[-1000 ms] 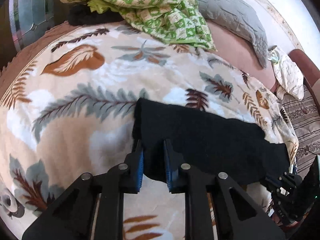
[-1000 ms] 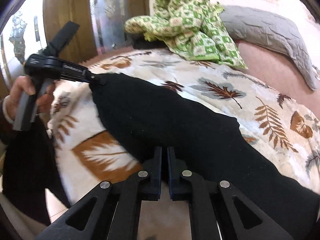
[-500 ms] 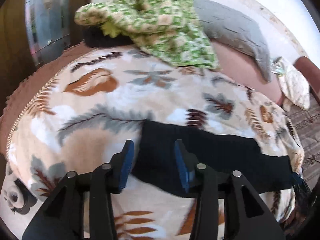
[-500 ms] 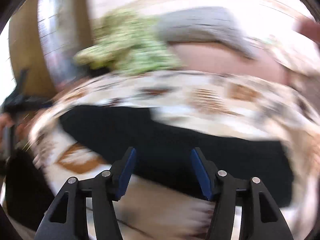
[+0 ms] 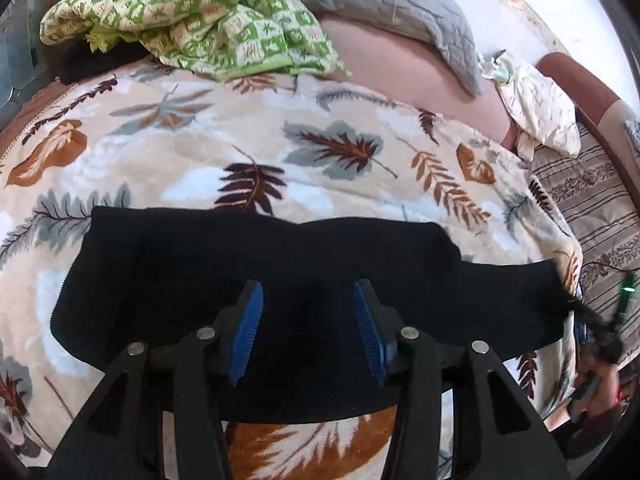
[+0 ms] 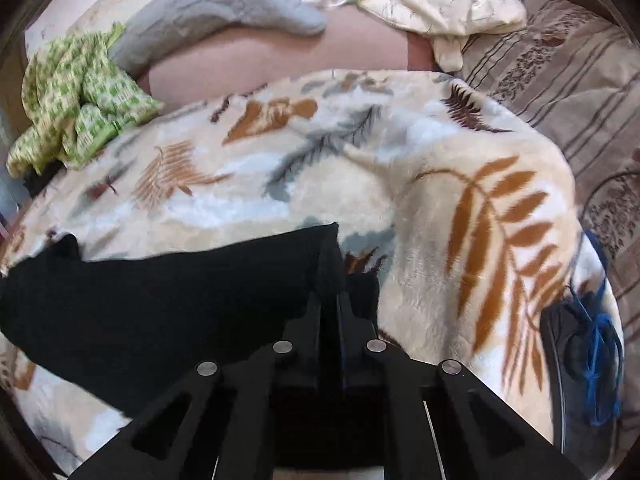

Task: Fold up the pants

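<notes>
Black pants (image 5: 280,264) lie across the frame's lower half beneath the part-open, empty left gripper (image 5: 308,312); the right gripper (image 6: 332,300) pinches their cuff.

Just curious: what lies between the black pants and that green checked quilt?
Only bare leaf-print blanket separates the black pants from the green checked quilt, seen in the left wrist view.

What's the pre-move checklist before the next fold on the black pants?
1. Right gripper shut on the pants' right end: ok.
2. Left gripper open above the cloth, gripping nothing: ok.
3. Pants lie as one long strip on the leaf blanket: ok.
4. Blanket beyond the pants free for folding: ok.
5. Green quilt lies apart from the pants: ok.
6. Both layers caught in the right grip: cannot tell.
</notes>
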{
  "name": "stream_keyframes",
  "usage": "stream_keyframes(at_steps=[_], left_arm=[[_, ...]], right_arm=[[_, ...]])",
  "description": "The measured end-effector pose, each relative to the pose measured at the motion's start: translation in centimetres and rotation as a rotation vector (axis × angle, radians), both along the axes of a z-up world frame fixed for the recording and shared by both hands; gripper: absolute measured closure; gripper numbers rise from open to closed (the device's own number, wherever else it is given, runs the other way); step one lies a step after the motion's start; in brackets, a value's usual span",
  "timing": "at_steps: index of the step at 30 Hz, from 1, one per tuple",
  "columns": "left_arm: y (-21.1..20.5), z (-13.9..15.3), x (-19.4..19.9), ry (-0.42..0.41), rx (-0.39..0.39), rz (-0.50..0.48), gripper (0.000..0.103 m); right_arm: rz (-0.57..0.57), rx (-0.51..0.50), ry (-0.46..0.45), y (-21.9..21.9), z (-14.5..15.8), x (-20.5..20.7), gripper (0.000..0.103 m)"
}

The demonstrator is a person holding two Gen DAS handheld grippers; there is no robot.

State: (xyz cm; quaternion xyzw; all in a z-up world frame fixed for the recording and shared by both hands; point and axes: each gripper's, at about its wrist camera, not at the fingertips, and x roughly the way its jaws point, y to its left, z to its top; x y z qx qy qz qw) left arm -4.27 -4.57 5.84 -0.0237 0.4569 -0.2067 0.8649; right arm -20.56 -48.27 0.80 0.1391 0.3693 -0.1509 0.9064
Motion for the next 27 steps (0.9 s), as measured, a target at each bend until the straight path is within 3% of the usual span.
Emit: stream_keyframes(at_steps=[4,7,12,14,17,21,23,25,27], left_arm=[[0.1,-0.1,0.1,0.007,-0.033,-0.002,0.058],[-0.7,-0.2,0.0,0.015,-0.049,-0.027,0.058],[-2.2,-0.6,-0.7,0.007,-0.033,-0.061,0.058],[-2.4,-0.3,-1.1,0.004,-0.056,-0.076,0.055],[-3.0,0.6,-2.0,-0.036,-0.084,-0.098,0.041],[-4.8,1.6,-3.0,-0.057,-0.091,-0.137,0.030],[-6.1,1.9,-3.6,-0.059,-0.096,-0.169,0.030],[-7.5,2.1,-4.3,-0.059,-0.084,-0.202,0.027],[-8.9,1.9,-4.9,-0.061,-0.076,-0.228,0.025]], right_arm=[[-0.028,0.041,-0.063,-0.2,2.1,-3.1,0.098],[-0.048,0.065,-0.018,-0.4,0.6,-3.0,0.098],[-0.050,0.016,0.056,-0.3,-2.5,-0.7,0.096],[-0.061,0.000,0.035,-0.2,-2.3,-1.2,0.092],[-0.061,-0.014,0.009,0.0,-1.3,-2.2,0.080],[-0.042,-0.008,-0.052,0.8,0.3,-4.1,0.074],[-0.023,0.014,-0.080,1.1,0.7,-4.7,0.068],[-0.017,0.017,-0.079,1.3,0.8,-4.9,0.053],[-0.006,0.034,-0.081,1.3,0.8,-5.0,0.049]])
